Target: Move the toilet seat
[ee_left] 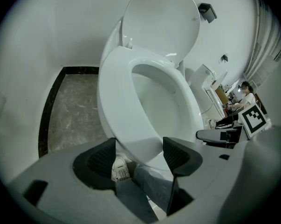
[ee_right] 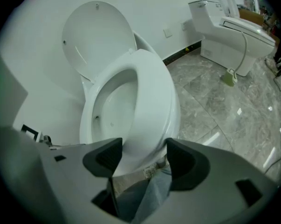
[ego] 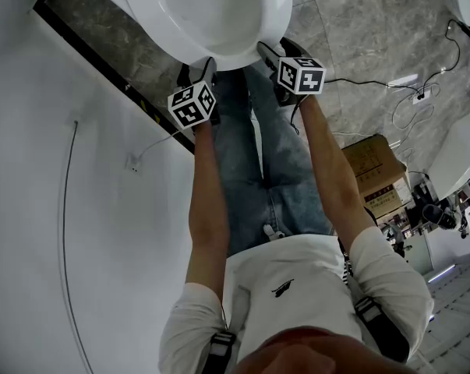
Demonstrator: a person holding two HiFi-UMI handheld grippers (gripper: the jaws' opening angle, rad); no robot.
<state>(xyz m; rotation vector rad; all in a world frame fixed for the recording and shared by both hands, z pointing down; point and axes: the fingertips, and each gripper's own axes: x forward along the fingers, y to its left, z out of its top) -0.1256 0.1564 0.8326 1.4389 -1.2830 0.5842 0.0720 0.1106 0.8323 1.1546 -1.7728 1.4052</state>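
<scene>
— Nearest first: how do the jaws stand?
— Left gripper: jaws wide, with the front edge of the toilet seat between them, unclamped. Right gripper: likewise wide, at the same front edge.
— And the seat?
— Lowered over the toilet bowl. Behind the bowl the lid stands raised against the wall. A second toilet sits well apart from the bowl.

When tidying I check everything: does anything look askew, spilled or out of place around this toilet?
No spill or damage shows on the toilet. The only untidy thing: loose cables trail across the marble floor near a cardboard box.
</scene>
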